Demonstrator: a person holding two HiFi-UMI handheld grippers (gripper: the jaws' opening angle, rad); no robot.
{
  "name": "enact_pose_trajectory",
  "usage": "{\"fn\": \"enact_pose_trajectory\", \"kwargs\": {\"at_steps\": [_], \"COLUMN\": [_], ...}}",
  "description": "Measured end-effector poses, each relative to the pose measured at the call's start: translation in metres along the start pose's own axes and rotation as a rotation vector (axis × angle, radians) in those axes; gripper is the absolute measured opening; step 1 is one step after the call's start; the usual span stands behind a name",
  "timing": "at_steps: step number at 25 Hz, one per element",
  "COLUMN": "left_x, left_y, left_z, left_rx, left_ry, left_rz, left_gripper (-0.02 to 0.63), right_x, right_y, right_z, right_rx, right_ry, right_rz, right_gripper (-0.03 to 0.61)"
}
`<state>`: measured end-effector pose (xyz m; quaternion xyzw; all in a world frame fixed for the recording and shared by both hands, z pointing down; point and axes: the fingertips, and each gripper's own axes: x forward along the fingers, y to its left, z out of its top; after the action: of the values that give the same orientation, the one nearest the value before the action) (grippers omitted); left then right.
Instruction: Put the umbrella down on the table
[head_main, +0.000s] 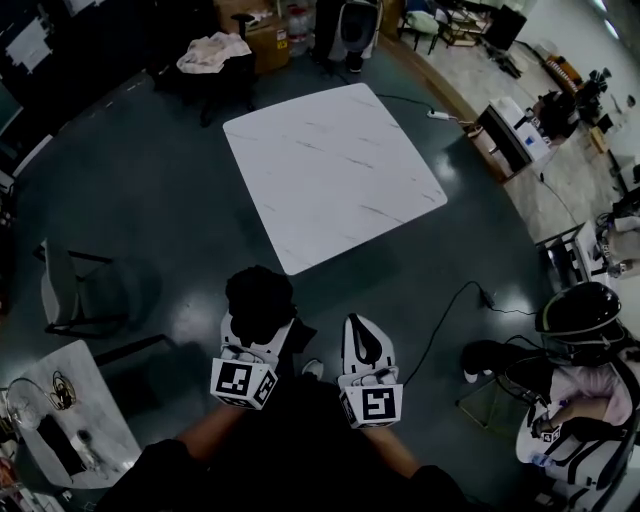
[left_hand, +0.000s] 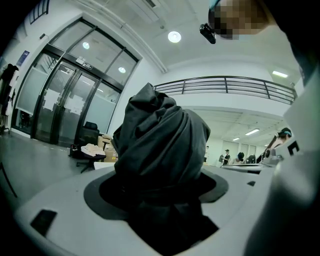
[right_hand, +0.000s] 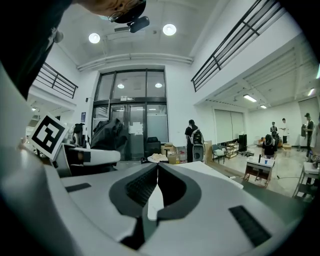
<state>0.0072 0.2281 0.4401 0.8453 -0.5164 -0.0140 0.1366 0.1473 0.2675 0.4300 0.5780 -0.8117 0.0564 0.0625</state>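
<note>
The dark green floor (head_main: 150, 200) fills most of the head view, and the white marble-patterned table (head_main: 335, 170) stands out in the middle of it, farther off, with nothing on its top. At the near right a seated person in a dark helmet (head_main: 580, 315) is at work, apart from the task.

The umbrella (head_main: 258, 300) is folded into a black bundle and sits between the jaws of the left gripper (head_main: 258, 328). That gripper's own view shows the crumpled fabric (left_hand: 160, 145) wedged firmly in the dark pads, its top rising well above them. The right gripper (head_main: 360, 330) is just beside it on the right, with its jaws pressed together on nothing.

By my reading the task has barely begun. The umbrella is held close to the person's body, on the near side of the table's nearest corner and not yet over it. Carrying it forward, lowering it onto the top and letting go are all left to do.

No brand or label can be read anywhere — the only print is the black-and-white square pattern on the marker cubes (head_main: 243, 383), and the sheets on the glass doors (right_hand: 131, 125) are too small to make out.
</note>
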Motion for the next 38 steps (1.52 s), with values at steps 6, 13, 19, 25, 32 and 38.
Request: {"fn": "enact_pose_trajectory", "kwargs": {"at_steps": [6,13,19,25,32,38], "left_x": [0.047,0.105,0.141,0.164,0.192,0.234], "left_y": [0.055,0.135,0.195,0.225,0.248,0.255], "left_z": [0.014,0.028,0.038,0.043,0.035,0.019], "left_rx": [-0.024,-0.039,-0.029,-0.033,-0.042,-0.04], "left_ry": [0.015,0.06,0.082,0.097,0.133,0.18], "left_rz": [0.005,-0.021,-0.037,-0.051,-0.036,-0.022], "left_gripper": [0.38,0.38,0.38,0.38,0.38,0.38], "right_x": [0.072,0.184,0.255,0.287,0.301,0.332], "right_y": [0.005,0.021,0.038,0.046,0.041,0.021], "right_z": [0.017,0.032,0.036,0.04,0.04,0.041], "right_rx": [-0.031,0.004,-0.018,-0.014,0.016,0.023], "right_ry": [0.008,0.011,0.028,0.057,0.044,0.025], "right_rz": [0.035,0.023,0.019,0.004,0.001,0.036], "right_gripper": [0.015,0.015,0.016,0.016,0.016,0.015]}}
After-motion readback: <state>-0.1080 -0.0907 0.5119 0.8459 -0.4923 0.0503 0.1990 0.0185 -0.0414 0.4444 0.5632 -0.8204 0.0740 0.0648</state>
